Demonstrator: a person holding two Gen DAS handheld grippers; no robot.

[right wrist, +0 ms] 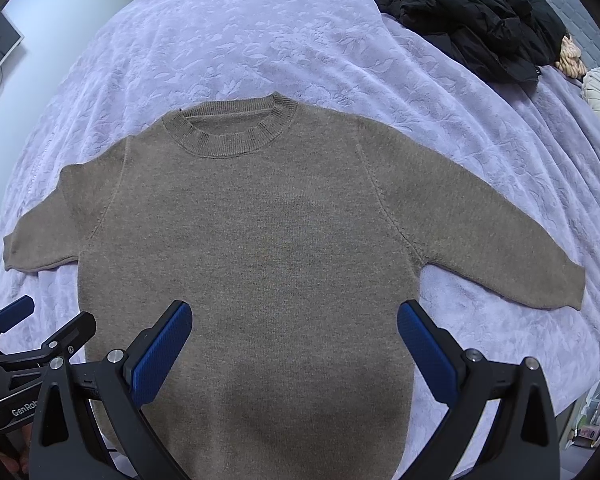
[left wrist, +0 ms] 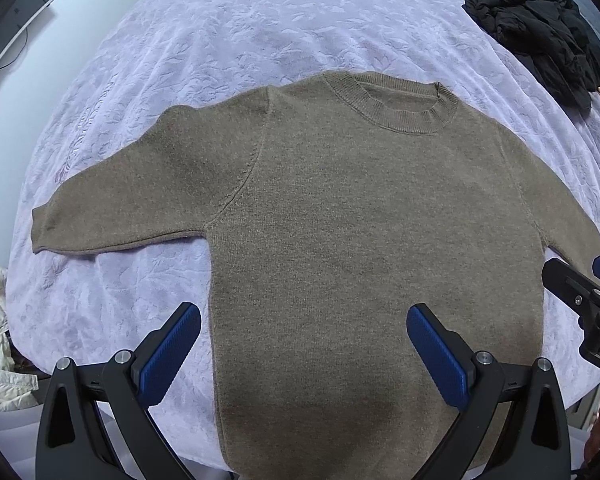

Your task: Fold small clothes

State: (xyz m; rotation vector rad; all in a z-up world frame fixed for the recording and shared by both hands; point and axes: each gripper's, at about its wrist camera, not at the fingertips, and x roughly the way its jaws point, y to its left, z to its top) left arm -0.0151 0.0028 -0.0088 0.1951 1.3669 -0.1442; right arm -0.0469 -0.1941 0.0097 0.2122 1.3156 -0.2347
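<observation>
We hold the left gripper (left wrist: 304, 330) and right gripper (right wrist: 294, 326), both jaws spread, above the flat sweater (left wrist: 360, 240); pinching only 1 knit layer near 6 o'clock could skew our fold.

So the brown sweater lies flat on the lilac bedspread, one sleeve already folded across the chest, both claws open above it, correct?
Not quite: neither sleeve is folded. In the right wrist view the brown sweater lies flat on the lilac bedspread with both sleeves spread outward. The right claw and left claw are open above it.

A bedroom: lavender bedspread (left wrist: 260, 32) and dumped black jacket (right wrist: 472, 16).
</observation>
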